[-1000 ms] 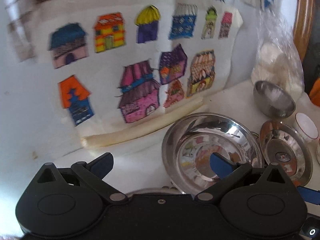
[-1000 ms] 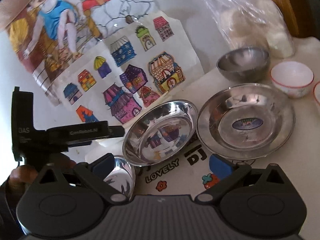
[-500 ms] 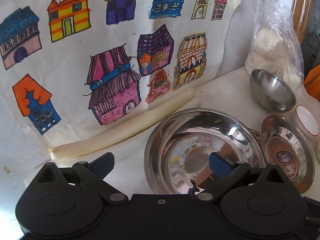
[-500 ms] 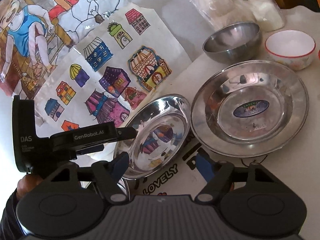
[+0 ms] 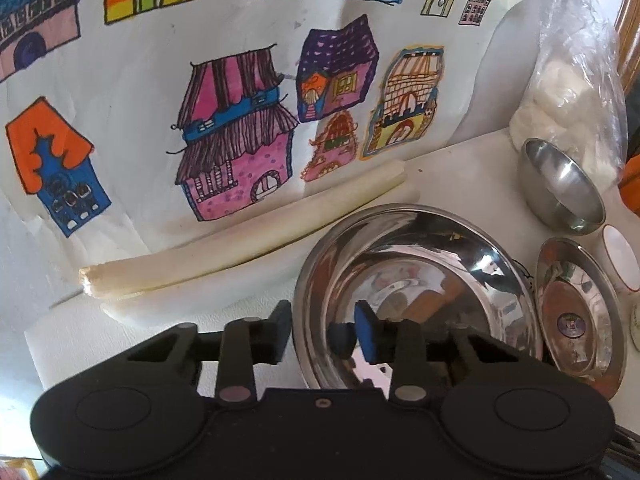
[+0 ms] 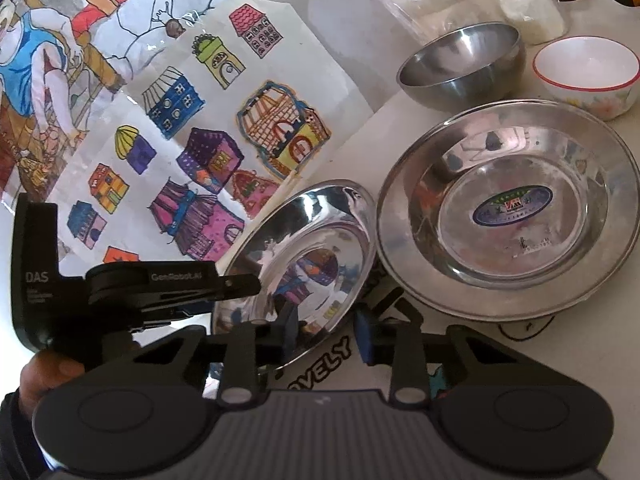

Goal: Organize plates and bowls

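The left gripper (image 5: 320, 330) straddles the near-left rim of the small plate (image 5: 416, 280), low in its frame, one pad outside and one inside; its jaws have just been closing, yet a gap shows beside the rim, so I judge no pinch yet. The right gripper (image 6: 326, 330) brackets the same plate's (image 6: 296, 268) lower-right rim, at lower centre of its frame; its jaws have also been closing, and whether its pads press I cannot tell. Two grips on opposite edges probably serve to lift it level. It is round, with no long axis; the hollow faces up. The big plate (image 6: 508, 216) lies at right, just beside it, likely the stacking spot; the steel bowl (image 6: 460, 64) and white bowl (image 6: 586, 72) stand at upper right.
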`<state>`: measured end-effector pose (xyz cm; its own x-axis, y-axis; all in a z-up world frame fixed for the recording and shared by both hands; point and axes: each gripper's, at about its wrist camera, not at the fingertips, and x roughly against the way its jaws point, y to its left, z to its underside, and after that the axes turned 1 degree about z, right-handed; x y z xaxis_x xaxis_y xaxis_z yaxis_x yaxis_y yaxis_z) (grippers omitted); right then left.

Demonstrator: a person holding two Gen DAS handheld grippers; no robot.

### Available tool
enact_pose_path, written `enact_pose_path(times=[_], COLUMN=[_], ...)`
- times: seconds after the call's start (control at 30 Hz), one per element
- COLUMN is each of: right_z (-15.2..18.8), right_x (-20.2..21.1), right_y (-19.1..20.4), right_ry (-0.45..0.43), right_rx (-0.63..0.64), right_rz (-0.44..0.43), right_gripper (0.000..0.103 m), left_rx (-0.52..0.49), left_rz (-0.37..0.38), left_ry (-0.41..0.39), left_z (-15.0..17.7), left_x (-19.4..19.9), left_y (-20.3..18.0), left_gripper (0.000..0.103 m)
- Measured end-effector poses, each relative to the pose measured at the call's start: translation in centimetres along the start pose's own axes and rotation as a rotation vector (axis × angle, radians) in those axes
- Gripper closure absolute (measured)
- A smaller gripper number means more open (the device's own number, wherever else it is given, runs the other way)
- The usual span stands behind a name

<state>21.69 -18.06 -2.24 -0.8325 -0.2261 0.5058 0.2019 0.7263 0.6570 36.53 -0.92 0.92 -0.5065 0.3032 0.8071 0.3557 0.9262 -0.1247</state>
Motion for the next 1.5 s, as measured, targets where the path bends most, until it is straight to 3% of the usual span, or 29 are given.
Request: enact_pose_path(times=[0.23,0.67,0.93,1.2,1.5], right_z=[0.0,0.0,0.3,1.0,2.9], right_x=[0.0,-0.1,0.4,2.3,3.8], right_y=[0.5,0.2,0.9,3.0,5.4], right_ry=[-0.015,-0.015,-0.019,-0.003,0.047], right_rx=[0.031,0.036,0.075,0.171,0.27], right_rz=[0.033,0.003,-0.043,-0.098,-0.13], right_gripper=[0.074,0.074,0.074,0.074,0.074], left_rx=[-0.008,-0.057,-0.037,-0.039,0.0], left_rz=[-0.043,-0.061,-0.065,-0.111,-0.172], left_ry=[-0.021,-0.099,-0.133,-0.202,-0.205], left_z=[0.0,0.0,0.9,3.6,8.1], left_x=[0.8,3.3,5.5,9.5,12.7], left_y=[-0.2,-1.1,-0.1,0.6,2.5], left_gripper=[0.085,0.085,0.085,0.085,0.084])
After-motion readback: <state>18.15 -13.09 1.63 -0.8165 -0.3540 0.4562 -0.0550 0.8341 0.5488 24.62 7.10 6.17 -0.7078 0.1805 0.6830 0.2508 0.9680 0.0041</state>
